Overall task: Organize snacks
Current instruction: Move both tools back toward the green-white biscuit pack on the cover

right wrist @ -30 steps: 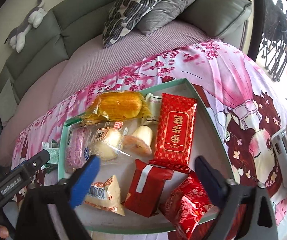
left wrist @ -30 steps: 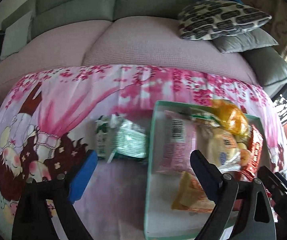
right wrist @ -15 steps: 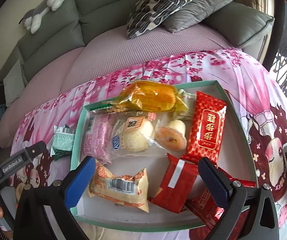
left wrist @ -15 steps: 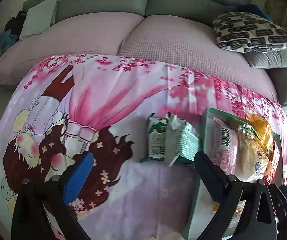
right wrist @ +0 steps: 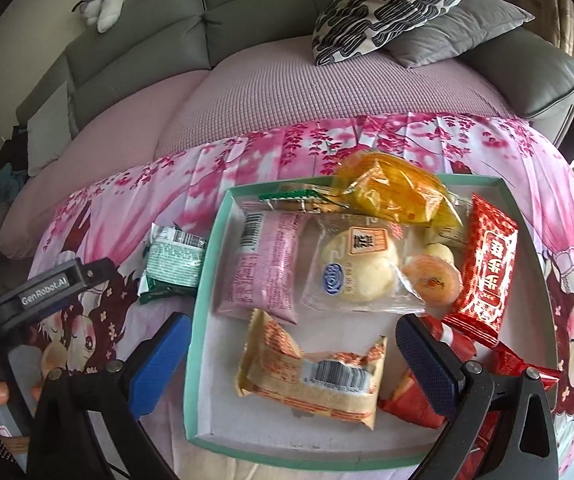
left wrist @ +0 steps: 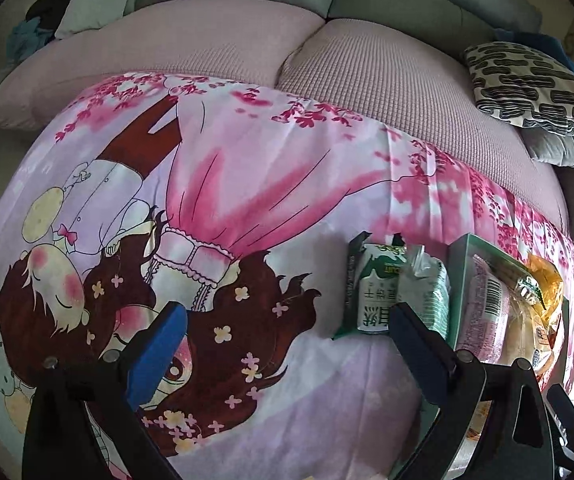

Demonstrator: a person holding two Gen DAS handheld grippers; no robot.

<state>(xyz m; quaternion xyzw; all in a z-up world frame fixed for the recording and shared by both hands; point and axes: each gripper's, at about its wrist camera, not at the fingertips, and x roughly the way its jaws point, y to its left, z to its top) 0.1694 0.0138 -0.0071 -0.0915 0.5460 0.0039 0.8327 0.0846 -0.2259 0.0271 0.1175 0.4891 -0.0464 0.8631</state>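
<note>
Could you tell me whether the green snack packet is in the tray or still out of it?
Out. The green packet lies on the pink cloth just outside the tray's left wall, beside it.

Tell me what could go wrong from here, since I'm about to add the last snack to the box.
1. The green packet lies outside, tight against the box wall; the left gripper, open and empty, may catch the wall while grasping it.
2. The box is crowded: the yellow bag already overhangs its far rim, so another snack might push it out.
3. The printed cloth could bunch under a low approach.
</note>
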